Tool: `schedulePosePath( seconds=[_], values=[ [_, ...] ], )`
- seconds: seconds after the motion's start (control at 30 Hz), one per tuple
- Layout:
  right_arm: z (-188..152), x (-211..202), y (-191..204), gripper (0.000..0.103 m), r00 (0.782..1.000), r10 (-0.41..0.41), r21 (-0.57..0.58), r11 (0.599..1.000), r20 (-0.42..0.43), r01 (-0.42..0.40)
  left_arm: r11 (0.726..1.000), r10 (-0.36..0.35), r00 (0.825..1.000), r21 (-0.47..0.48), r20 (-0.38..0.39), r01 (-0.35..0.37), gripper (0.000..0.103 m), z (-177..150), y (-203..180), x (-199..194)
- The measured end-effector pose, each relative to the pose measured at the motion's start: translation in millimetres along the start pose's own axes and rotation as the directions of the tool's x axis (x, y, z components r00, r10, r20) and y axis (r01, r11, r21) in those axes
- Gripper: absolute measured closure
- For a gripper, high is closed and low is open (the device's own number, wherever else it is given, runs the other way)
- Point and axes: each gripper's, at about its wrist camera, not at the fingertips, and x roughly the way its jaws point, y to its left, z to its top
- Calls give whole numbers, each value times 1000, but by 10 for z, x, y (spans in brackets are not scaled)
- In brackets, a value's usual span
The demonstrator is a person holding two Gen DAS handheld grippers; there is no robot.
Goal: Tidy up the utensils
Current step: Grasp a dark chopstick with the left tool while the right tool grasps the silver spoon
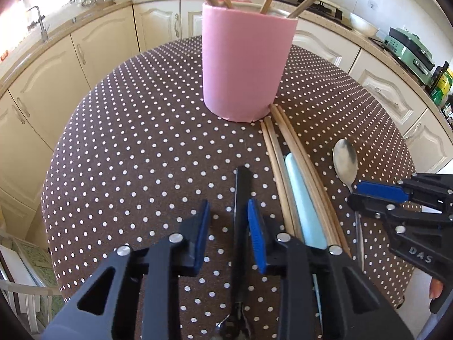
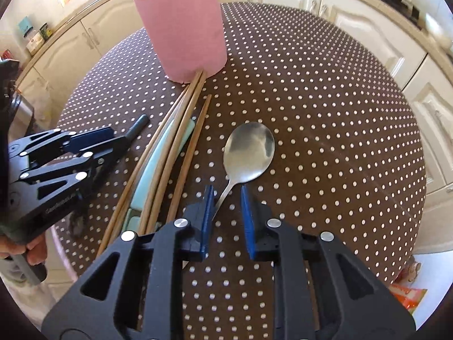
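A pink cylindrical holder (image 1: 245,65) (image 2: 184,28) stands on the dotted table with several wooden chopsticks in it. Loose wooden chopsticks (image 1: 300,175) (image 2: 172,153) and a light-blue-handled utensil (image 1: 304,201) (image 2: 154,167) lie in front of it. A metal spoon (image 1: 344,161) (image 2: 249,153) lies to their right. My left gripper (image 1: 228,212) (image 2: 93,138) is open around a black-handled utensil (image 1: 241,198) (image 2: 138,127) lying on the table. My right gripper (image 2: 225,195) (image 1: 376,195) is open, its jaws on either side of the spoon's handle.
The round table (image 1: 141,141) has a brown cloth with white dots. Cream kitchen cabinets (image 1: 70,56) and a counter ring the table. A green appliance (image 1: 407,51) sits on the counter at the right. An orange packet (image 2: 407,297) lies below the table's right edge.
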Motion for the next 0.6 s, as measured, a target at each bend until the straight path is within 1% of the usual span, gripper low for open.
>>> schedulePosePath(
  seconds=[0.1,0.23,0.27,0.3,0.37,0.5,0.57,0.6],
  values=[
    [-9,15,-24,82,998,30,18,999,-56,-29,1000,-11,999,6,-49,11,76,85,-11,29],
    [51,65,63,83,997,-11,-13,1000,-77,10,1000,2,998,24,-66,0,76,157,-53,52],
    [78,84,87,84,996,-18,-24,1000,-83,16,999,13,998,32,-68,-11,79,169,-74,65],
    [110,91,117,86,996,-24,-31,999,-89,21,999,23,998,38,-65,-21,81,181,-88,72],
    [170,120,98,91,994,-34,-37,999,-101,31,999,22,998,32,-61,-20,91,206,-91,95],
    [326,173,122,97,994,-34,-30,999,-106,31,1000,-11,999,-1,-51,11,92,247,-52,127],
    [425,165,-4,99,995,-38,-14,999,-90,37,999,-41,998,-23,-37,40,92,259,8,101],
    [433,153,-39,99,997,-40,-2,999,-71,40,999,-40,999,-32,-18,40,92,263,14,75]
  ],
)
